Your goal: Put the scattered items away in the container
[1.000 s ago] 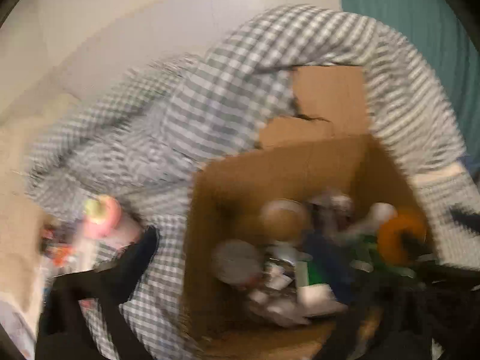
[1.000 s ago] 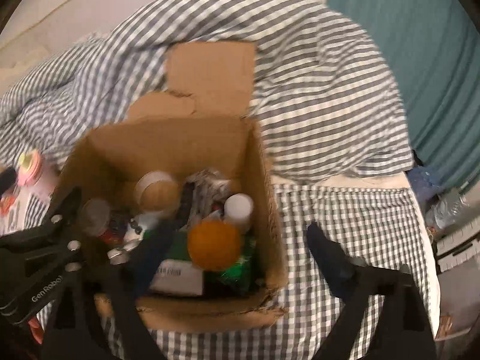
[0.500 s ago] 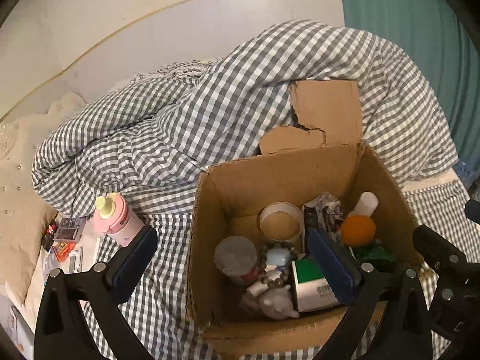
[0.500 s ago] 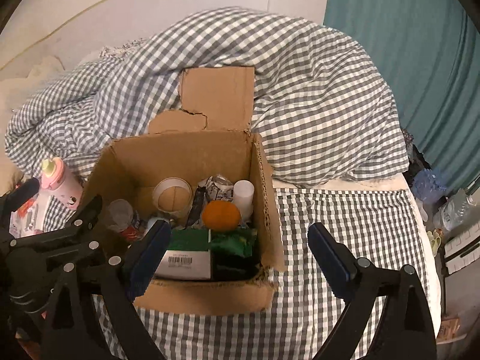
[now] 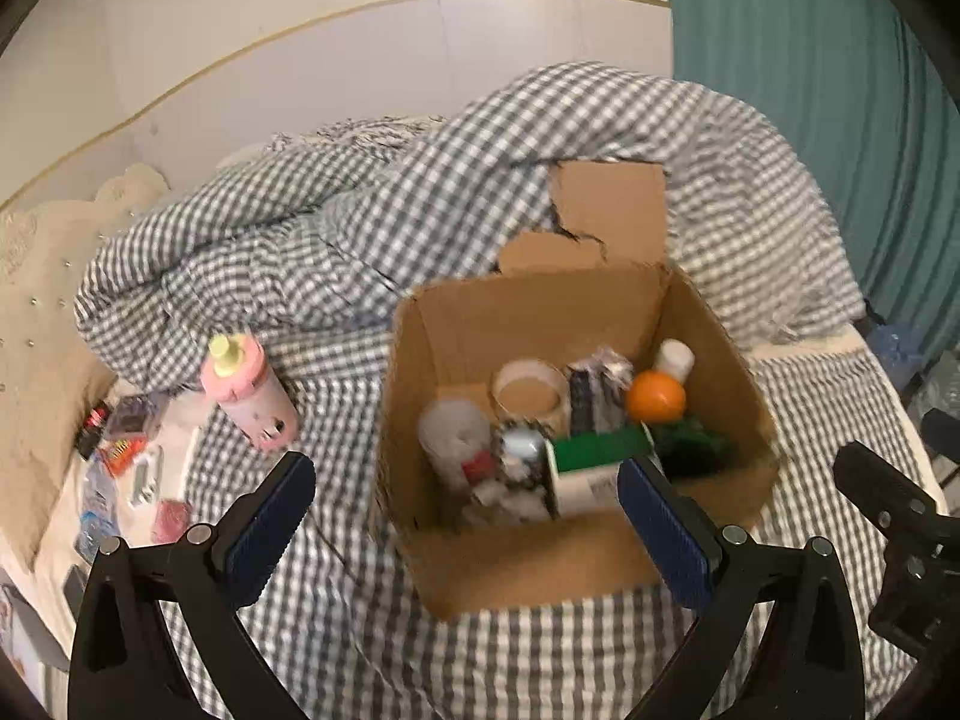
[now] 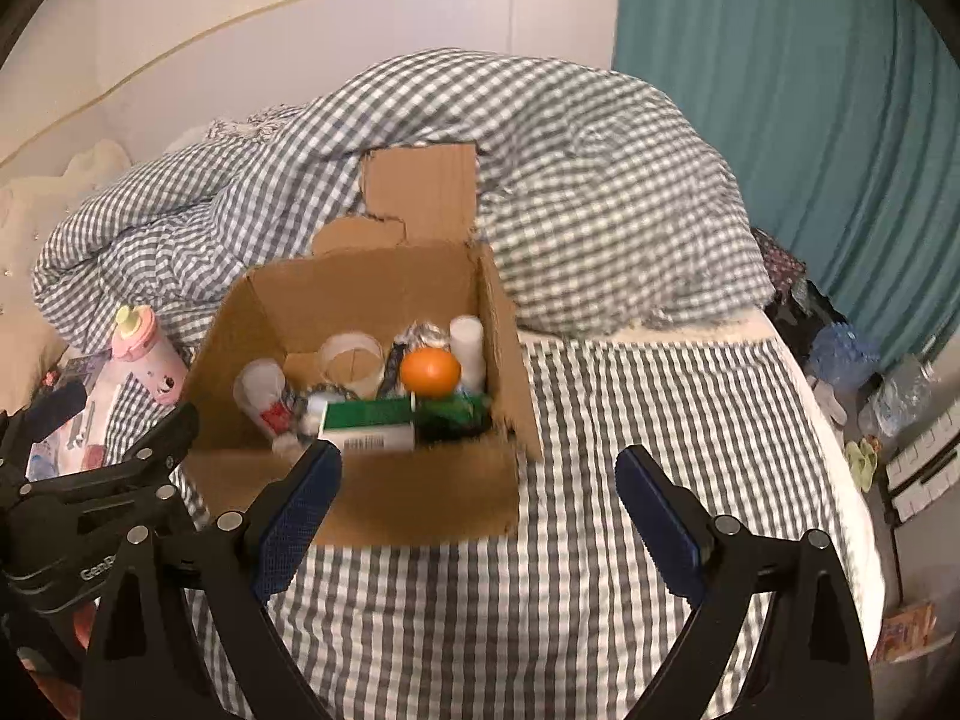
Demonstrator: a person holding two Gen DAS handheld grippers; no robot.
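A: Report gripper status, nearest items first.

B: Left gripper [image 5: 465,519]: jaws spread wide, nothing between them. Right gripper [image 6: 480,492]: jaws likewise spread, holding nothing. Both hang above the checked sheet [image 6: 540,570], short of the box [image 6: 360,498].

A: Location of the container?

B: The box stands upright on the sheet, flaps open, just beyond both grippers. In the left view its near wall lies between the fingertips; in the right view it sits ahead and left of centre.

A: Contents loaded?

B: Visible inside: a green carton [image 6: 369,420], an orange [image 6: 431,373], a tape roll [image 6: 351,360], a white bottle [image 6: 467,339], and a clear cup [image 6: 259,387]. Smaller pieces are too blurred to name.

A: Items outstanding?

B: A pink bottle [image 5: 249,393] lies tilted on the sheet, left of the box and apart from it. Past it, small packets [image 5: 120,456] are scattered near the bed's left edge. Judgement: task is well advanced, not complete; the pink bottle appears the nearest remaining pick, on the left gripper's side.

A: Surface and room?

B: Soft bedding; expect the box to be unsteady if pushed. A bunched duvet [image 6: 570,180] rises behind the box. Beyond: a pale headboard wall [image 5: 300,60] and a teal curtain [image 6: 810,90] to the right.
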